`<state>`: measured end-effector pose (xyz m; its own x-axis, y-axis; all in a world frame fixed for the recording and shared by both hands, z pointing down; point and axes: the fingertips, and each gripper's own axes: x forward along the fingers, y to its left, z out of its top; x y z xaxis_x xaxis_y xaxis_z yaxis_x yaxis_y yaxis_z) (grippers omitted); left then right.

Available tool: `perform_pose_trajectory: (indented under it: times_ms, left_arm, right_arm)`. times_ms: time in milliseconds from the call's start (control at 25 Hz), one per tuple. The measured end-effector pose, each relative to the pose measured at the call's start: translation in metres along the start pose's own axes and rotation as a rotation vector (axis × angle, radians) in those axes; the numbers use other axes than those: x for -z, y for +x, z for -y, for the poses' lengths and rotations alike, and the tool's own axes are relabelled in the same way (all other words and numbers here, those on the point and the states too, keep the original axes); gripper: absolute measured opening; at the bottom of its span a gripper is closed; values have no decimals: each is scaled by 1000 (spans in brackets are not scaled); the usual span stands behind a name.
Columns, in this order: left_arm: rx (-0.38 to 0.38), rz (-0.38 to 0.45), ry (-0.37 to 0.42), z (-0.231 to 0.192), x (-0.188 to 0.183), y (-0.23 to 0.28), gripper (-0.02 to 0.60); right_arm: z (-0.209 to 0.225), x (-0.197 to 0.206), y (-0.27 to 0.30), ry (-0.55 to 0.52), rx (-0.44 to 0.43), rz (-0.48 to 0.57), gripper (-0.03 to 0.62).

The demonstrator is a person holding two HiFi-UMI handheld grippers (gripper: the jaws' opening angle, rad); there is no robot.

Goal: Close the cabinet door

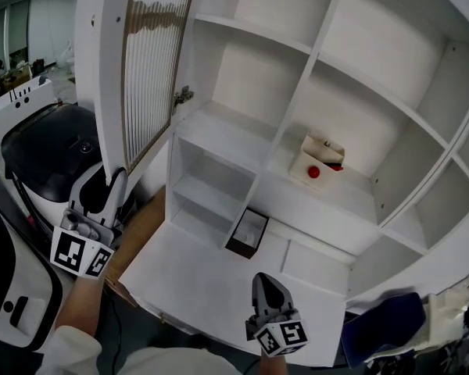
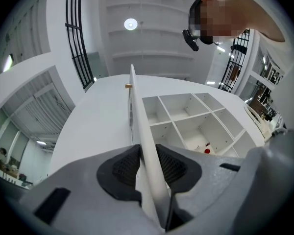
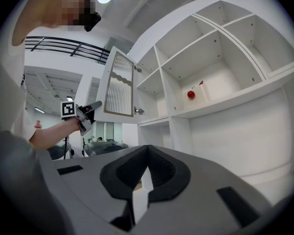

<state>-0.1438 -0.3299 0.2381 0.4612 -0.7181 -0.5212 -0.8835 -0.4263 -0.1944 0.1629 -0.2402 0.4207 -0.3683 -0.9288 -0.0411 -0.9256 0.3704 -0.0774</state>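
Here's the white-framed cabinet door with a ribbed glass panel point(image 1: 150, 61), swung wide open on the left side of the tall white open-shelf cabinet point(image 1: 359, 45) and hanging from a metal hinge point(image 1: 183, 96) on its cabinet side. The left gripper point(image 1: 113, 180) has the door's free edge down near the bottom corner. Its own view shows the door point(image 2: 137, 111) running edge-on straight between the two dark pads, both pressed flat on the painted frame, a firm pinch. The right gripper point(image 1: 267, 281) waits low and near, in front of the cabinet's lower ledge, with its jaws point(image 3: 147, 153) pressed together on nothing. Now, how will this door handle? It looks stiff and fairly light, and should swing freely about that hinge. The glass is the fragile part, so the frame is the place to hold, and that's where the pads sit. Gripping the edge far from the hinge gives good leverage. Smooth paint could let the pads slide, though, and a hard shove risks a slam, so a gentle push round to the right seems wise.
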Motion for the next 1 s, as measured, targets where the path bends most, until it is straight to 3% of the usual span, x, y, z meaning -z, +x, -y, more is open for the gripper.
perform_pose_trajectory:
  times_ms: [240, 1000]
  left_arm:
    - [-6, 4, -14, 11, -1, 4, 89]
    - [108, 21, 9, 113, 7, 51, 159]
  right_arm:
    - [2, 1, 0, 3, -15, 0, -3]
    - [36, 0, -17, 10, -11, 2, -3]
